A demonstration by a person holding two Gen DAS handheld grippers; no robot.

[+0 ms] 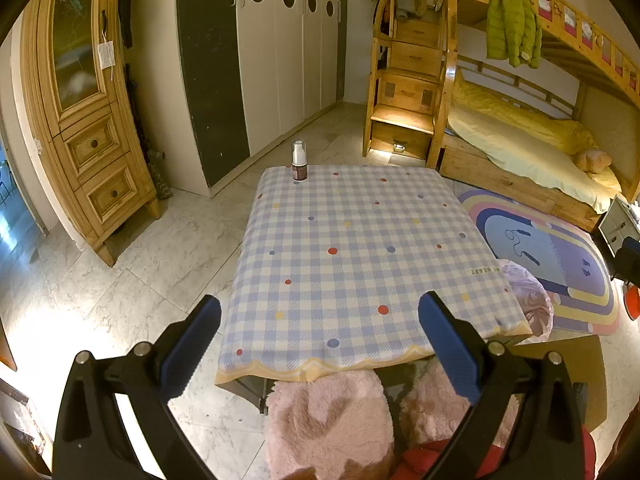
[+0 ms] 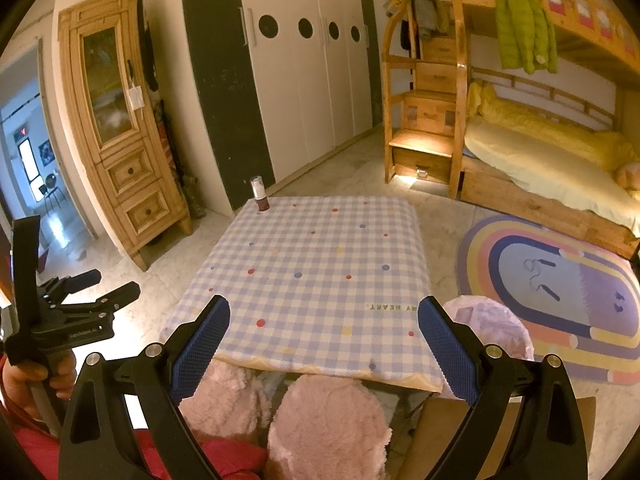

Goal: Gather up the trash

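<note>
A small pump bottle (image 1: 299, 162) with a clear cap and dark label stands upright at the far left corner of the checked tablecloth (image 1: 360, 248); it also shows in the right wrist view (image 2: 259, 194). A bin lined with a pale pink bag (image 1: 528, 296) sits on the floor by the table's right side, also in the right wrist view (image 2: 492, 326). My left gripper (image 1: 320, 320) is open and empty above the table's near edge. My right gripper (image 2: 324, 322) is open and empty over the near edge. The left gripper also shows at the far left of the right wrist view (image 2: 108, 284).
Two pink fluffy slippers (image 2: 320, 420) lie below the near table edge. A wooden cabinet (image 1: 80, 112) stands at left, white wardrobes (image 1: 288, 48) behind, a bunk bed (image 1: 520, 128) at right. A rainbow rug (image 2: 560, 284) lies right of the table.
</note>
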